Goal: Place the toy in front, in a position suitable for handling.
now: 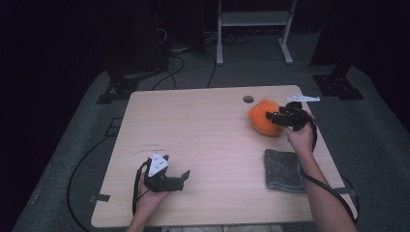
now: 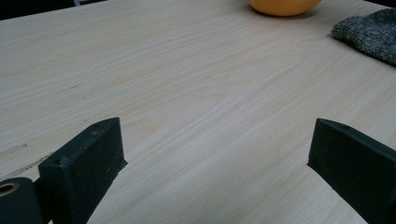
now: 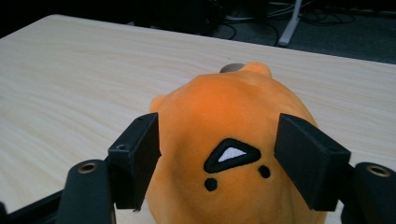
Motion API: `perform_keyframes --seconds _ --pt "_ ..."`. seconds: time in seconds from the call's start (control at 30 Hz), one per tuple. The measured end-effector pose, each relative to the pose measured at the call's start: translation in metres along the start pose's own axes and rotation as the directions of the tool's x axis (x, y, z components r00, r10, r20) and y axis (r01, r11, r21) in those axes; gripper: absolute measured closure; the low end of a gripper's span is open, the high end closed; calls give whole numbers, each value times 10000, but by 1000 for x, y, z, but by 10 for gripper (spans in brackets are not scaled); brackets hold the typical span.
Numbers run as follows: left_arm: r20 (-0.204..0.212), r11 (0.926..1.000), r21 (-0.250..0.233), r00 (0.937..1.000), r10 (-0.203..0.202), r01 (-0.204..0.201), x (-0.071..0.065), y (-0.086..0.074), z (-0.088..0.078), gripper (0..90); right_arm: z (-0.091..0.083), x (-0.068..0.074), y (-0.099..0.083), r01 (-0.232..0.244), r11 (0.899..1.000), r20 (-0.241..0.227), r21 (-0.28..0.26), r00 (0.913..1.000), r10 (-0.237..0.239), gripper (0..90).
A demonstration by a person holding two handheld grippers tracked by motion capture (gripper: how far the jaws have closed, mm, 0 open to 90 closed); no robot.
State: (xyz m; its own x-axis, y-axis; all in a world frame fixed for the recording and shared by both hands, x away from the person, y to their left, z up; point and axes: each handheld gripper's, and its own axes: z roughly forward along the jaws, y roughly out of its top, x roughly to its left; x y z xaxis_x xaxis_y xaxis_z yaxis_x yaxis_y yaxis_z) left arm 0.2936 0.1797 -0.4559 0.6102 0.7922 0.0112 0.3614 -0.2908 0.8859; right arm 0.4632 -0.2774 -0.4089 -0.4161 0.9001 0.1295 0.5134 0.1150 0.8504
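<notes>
An orange plush toy (image 1: 263, 116) with a small black-and-white face patch (image 3: 224, 121) sits on the far right of the wooden table (image 1: 193, 125). My right gripper (image 1: 271, 117) is open around it, one jaw on each side of the toy's body (image 3: 217, 154). I cannot tell whether the jaws touch the toy. My left gripper (image 1: 185, 178) rests low near the front left of the table, open, with bare wood between its jaws (image 2: 217, 154). From there the toy's lower edge (image 2: 285, 5) shows far ahead.
A folded grey cloth (image 1: 284, 170) lies on the table's right side, in front of the toy (image 2: 369, 32). A round cable hole (image 1: 248, 99) sits near the far edge. Beyond the table are cables and a white stand (image 1: 254, 29) on the floor.
</notes>
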Motion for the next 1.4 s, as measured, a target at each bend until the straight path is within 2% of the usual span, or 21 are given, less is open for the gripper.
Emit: perform_keyframes --seconds 0.1,0.23,0.37,0.4,0.43,0.57,0.73,0.9,1.1,1.17,1.37,1.4 --pt "-35 10000 0 10000 -24 24 1 0 -1 29 4 1 -1 -160 9999 272 62 9995 158 311" --pt "-69 10000 -41 10000 -59 59 0 0 -1 29 13 0 -10 -228 9985 860 499 9961 184 342" --pt "-88 10000 16 10000 -26 26 0 0 -1 29 12 -10 -23 -987 9948 931 269 9910 958 391" --pt "-88 10000 16 10000 -26 26 0 0 -1 29 12 -10 -23 -987 9948 931 269 9910 958 391" --pt "-61 10000 0 9999 -90 90 -1 -1 0 29 11 -11 -25 -1003 9945 992 303 9903 968 437" --pt "-54 10000 28 10000 -77 77 -1 0 1 29 11 -6 -21 -756 9949 1225 664 9902 670 510" --pt "-124 9999 -43 9999 -115 115 0 -1 -1 29 10 6 -15 -456 9969 1607 634 9864 349 587" --pt "-193 9997 -141 9996 -212 209 3 -1 -2 30 8 14 -5 -209 9971 1626 733 9867 88 646" --pt "-256 9995 -233 9994 -224 218 3 -1 -5 30 4 19 1 -88 9965 1439 831 9896 -33 670" --pt "-274 9993 -299 9994 -229 221 3 -1 -5 30 -2 28 1 347 9962 1354 800 9898 -453 669" --pt "-322 9992 -312 9991 -266 256 4 0 -6 30 -26 58 -1 1109 9932 348 355 9931 -1121 674" --pt "-325 9991 -338 9991 -268 257 4 0 -6 30 -31 65 -2 1167 9929 3 214 9932 -1168 674"
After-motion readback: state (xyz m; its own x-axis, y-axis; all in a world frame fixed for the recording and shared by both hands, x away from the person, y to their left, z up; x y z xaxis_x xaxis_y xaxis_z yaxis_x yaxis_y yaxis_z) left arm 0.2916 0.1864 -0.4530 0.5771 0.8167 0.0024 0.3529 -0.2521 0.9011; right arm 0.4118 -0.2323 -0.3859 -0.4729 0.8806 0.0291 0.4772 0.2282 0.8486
